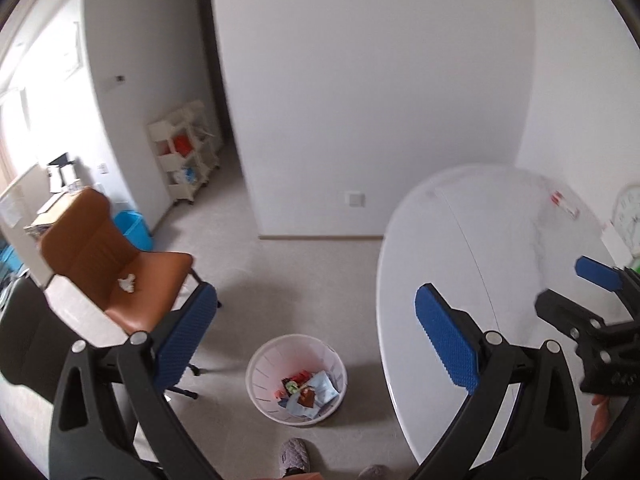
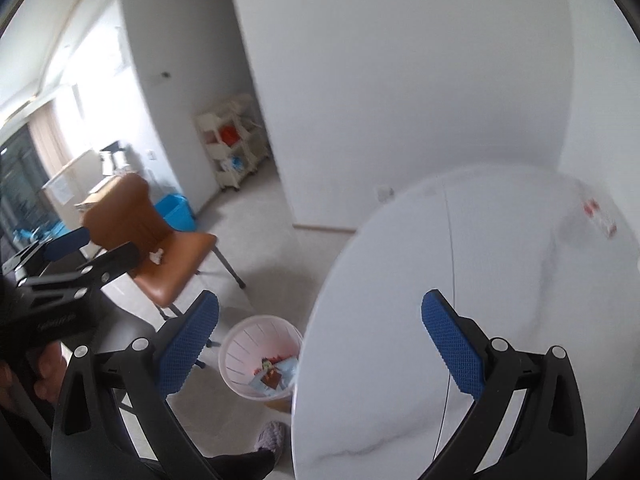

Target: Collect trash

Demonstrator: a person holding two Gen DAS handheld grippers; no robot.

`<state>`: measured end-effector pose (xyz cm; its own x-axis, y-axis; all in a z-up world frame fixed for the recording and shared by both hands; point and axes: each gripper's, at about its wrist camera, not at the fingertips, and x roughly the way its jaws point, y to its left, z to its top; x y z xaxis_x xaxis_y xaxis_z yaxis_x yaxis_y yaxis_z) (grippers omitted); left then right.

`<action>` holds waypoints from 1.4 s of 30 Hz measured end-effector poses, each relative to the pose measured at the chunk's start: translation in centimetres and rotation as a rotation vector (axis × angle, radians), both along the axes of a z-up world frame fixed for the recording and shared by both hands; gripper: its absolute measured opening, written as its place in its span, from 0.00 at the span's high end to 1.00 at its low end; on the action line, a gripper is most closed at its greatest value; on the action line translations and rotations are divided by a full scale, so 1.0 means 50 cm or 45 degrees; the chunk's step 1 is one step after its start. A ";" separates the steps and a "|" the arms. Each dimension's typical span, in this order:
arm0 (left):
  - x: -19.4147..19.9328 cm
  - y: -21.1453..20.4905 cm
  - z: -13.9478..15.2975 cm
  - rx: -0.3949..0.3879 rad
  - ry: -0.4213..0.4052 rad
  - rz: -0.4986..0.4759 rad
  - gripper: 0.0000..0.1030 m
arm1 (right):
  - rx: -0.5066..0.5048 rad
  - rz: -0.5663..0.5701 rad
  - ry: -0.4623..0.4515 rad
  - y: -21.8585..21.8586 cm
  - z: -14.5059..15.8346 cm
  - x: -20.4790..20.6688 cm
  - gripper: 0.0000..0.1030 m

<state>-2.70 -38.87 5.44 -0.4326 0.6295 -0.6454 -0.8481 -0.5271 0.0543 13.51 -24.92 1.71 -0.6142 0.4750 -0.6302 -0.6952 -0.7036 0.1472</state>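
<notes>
**Trash left on chair and table as both grippers hang empty above the bin**

Trash is seen in three places: a crumpled white tissue [image 1: 127,283] lies on the seat of the brown chair [image 1: 120,264], a red-and-white wrapper [image 1: 563,205] rests near the far edge of the white oval table [image 1: 460,240], and scraps of paper and packaging are already gathered in the pink wastebasket [image 1: 296,380] on the floor between chair and table. The left gripper [image 1: 316,344] is held wide open with nothing between its blue pads, well above the basket; the right gripper [image 2: 320,344] is likewise spread and empty over the table's near edge.

The tissue has no clear long axis; it is a loose wad, and its orientation cannot be told. The wrapper appears elongated, its long axis running diagonally toward the table's far right, though blur hides detail.

A miss is judged likely if the light tissue is pinched off-centre, and the flat wrapper could be pushed along or off the smooth tabletop instead of lifted.
</notes>
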 end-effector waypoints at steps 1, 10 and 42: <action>-0.003 -0.012 0.019 0.013 0.018 0.043 0.08 | 0.038 0.031 0.023 -0.009 0.019 -0.002 0.02; -0.029 -0.097 0.132 0.093 0.083 0.315 0.08 | 0.233 0.197 0.173 -0.075 0.153 -0.031 0.02; -0.024 -0.130 0.122 0.073 -0.002 0.345 0.08 | 0.128 0.247 0.085 -0.126 0.105 -0.055 0.02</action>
<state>-3.89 -45.39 11.53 -0.5893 0.5262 -0.6131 -0.6755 -0.7372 0.0167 10.77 -31.23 6.97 -0.7389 0.4024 -0.5405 -0.5365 -0.8366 0.1105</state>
